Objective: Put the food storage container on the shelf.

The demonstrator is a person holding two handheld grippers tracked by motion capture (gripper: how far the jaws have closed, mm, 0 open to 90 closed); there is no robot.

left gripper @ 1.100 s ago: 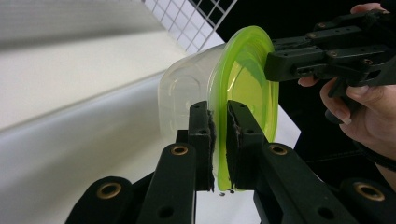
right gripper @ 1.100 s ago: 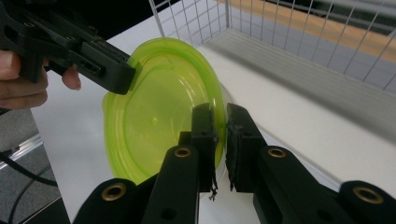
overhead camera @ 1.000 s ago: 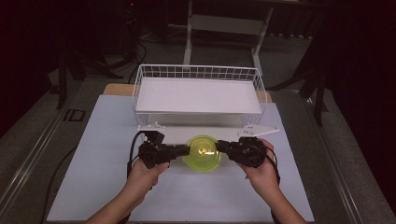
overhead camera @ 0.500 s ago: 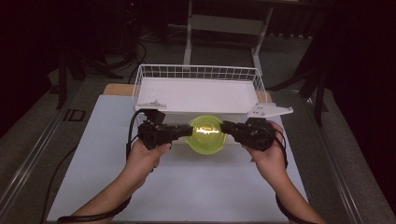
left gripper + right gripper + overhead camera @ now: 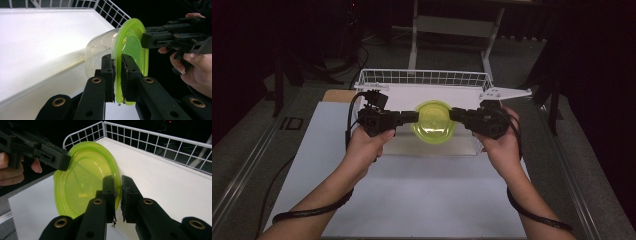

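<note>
A clear round container with a yellow-green lid [image 5: 433, 121] hangs in the air over the front part of a white wire basket [image 5: 427, 77]. My left gripper [image 5: 414, 117] is shut on the lid's left rim and my right gripper [image 5: 453, 114] is shut on its right rim. In the left gripper view the lid [image 5: 130, 47] is pinched between my jaws, with the clear tub [image 5: 100, 53] pointing toward the basket. The right gripper view has the lid [image 5: 85, 178] facing me, its edge clamped between the two black jaws.
The basket's white floor [image 5: 407, 95] lies under and behind the container. A white sheet [image 5: 422, 195] covers the table in front of it. Dark floor and a stand's legs [image 5: 414, 30] lie beyond. The person's hand [image 5: 197, 67] holds the other gripper nearby.
Both grippers have lifted the container off the white sheet and carried it away from the person, up over the basket's front wall.
</note>
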